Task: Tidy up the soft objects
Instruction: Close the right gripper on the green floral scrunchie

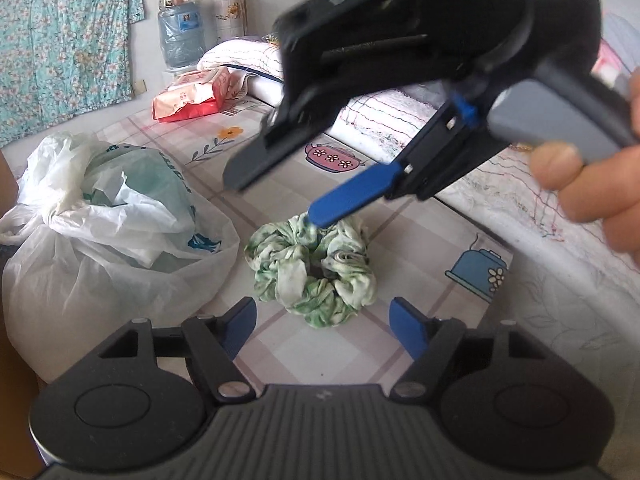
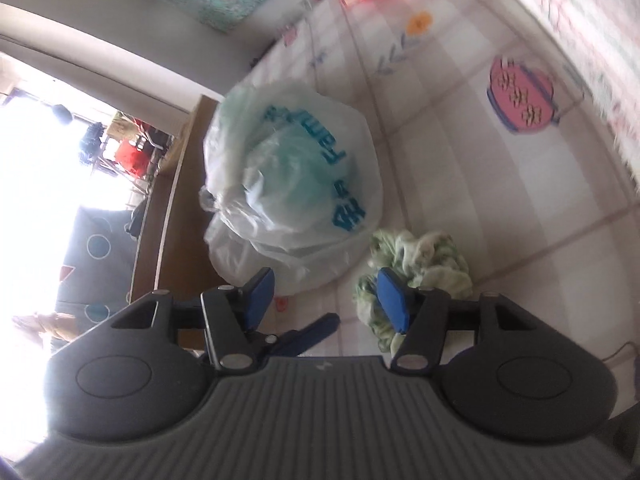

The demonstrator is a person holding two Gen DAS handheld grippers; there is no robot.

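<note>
A green and white scrunchie (image 1: 314, 270) lies on the checked bed sheet (image 1: 420, 240). My left gripper (image 1: 324, 326) is open and empty, just short of the scrunchie's near side. My right gripper (image 1: 276, 200) comes in from the upper right, open, one blue fingertip (image 1: 320, 216) touching the scrunchie's far edge. In the right wrist view the right gripper (image 2: 326, 300) is open, its right finger (image 2: 394, 300) over the scrunchie (image 2: 424, 268). A white plastic bag (image 1: 104, 216) with blue print lies left of the scrunchie and also shows in the right wrist view (image 2: 292, 184).
A red and white packet (image 1: 192, 96) lies at the far side of the bed. Folded white quilts (image 1: 384, 120) run along the right. A water bottle (image 1: 180, 32) and a floral curtain (image 1: 64, 36) stand behind. A wooden bed edge (image 2: 172, 216) borders the bag.
</note>
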